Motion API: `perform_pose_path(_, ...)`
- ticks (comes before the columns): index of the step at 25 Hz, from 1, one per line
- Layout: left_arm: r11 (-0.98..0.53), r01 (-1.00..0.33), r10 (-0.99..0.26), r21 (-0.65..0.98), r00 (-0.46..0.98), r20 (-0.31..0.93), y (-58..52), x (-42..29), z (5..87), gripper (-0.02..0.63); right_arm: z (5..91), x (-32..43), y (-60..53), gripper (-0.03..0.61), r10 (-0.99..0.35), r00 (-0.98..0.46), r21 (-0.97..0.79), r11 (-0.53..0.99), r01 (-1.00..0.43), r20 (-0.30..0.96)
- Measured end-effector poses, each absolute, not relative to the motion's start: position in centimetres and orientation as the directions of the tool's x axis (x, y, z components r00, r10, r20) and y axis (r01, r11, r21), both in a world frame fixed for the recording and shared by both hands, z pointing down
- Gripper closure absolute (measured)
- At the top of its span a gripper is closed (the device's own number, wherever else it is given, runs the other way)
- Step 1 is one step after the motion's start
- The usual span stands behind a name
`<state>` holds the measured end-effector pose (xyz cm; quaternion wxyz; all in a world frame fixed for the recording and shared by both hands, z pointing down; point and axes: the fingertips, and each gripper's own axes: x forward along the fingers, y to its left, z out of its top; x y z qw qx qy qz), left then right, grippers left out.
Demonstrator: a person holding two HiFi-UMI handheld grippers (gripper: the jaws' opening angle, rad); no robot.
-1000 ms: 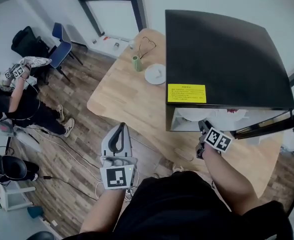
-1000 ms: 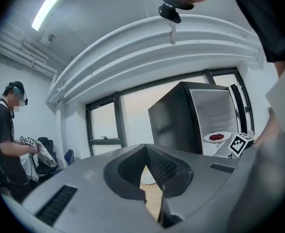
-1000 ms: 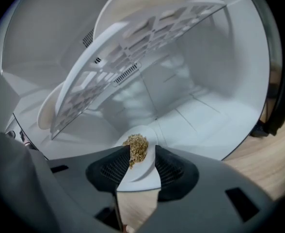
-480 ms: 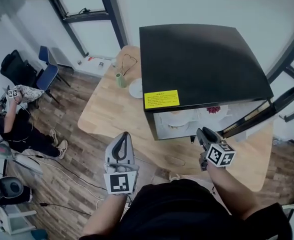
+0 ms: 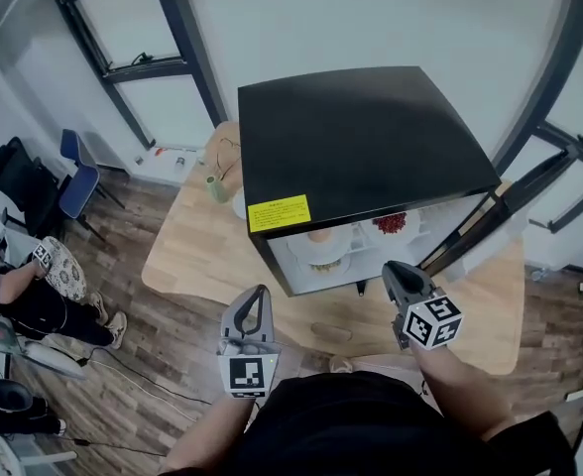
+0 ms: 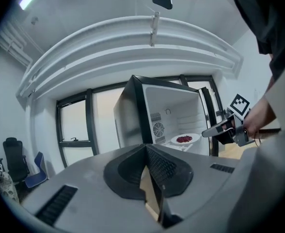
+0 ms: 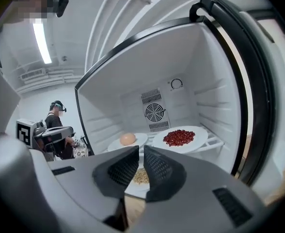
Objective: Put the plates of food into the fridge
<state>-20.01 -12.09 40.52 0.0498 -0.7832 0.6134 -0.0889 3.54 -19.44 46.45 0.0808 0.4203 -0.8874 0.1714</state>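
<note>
The black fridge (image 5: 361,142) stands on the wooden table (image 5: 187,251) with its door (image 5: 490,211) swung open to the right. Inside, a plate of red food (image 7: 181,137) and a plate with a bun (image 7: 127,139) sit on the upper shelf, and a plate of grains (image 7: 141,177) lies lower down. My right gripper (image 7: 141,152) hangs in front of the opening. Its jaws have just been closing to a narrow slit, with nothing between them. My left gripper (image 5: 250,310) is shut and empty, held left of the fridge front.
A green vase (image 5: 215,188) and a white plate's edge (image 5: 240,204) sit on the table left of the fridge. Chairs (image 5: 73,181) and a seated person (image 5: 24,296) are on the floor at the left. The open door juts out at the right.
My right gripper has come up and back from the fridge's lower opening, and its jaws have narrowed. My left gripper has shifted toward the fridge. The head view has tilted, so more of the inside shows.
</note>
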Motion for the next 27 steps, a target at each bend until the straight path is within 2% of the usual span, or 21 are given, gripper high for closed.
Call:
perform_pose_path(2,-0.263,-0.943,-0.963,-0.206,0.244,0.113,-12.0,-19.4,41.8,0.609,46.7,4.1,-19.0,0.555,-0.714,-0.638,-0.229,0.595,-0.770,0.288)
perform_pose_path(14,-0.273,-0.938,-0.962,-0.215,0.259,0.090,-12.7,-18.0,40.7,0.609,46.3,5.4,-19.8,0.555,-0.759,-0.595,-0.183,0.566,-0.803,0.263)
perform_pose_path(27,-0.228,-0.945,-0.973,-0.235,0.214,0.084,-11.7,-20.1,39.9,0.609,46.0,1.5,-20.0,0.555,-0.730,-0.638,-0.162,0.618,-0.769,0.245)
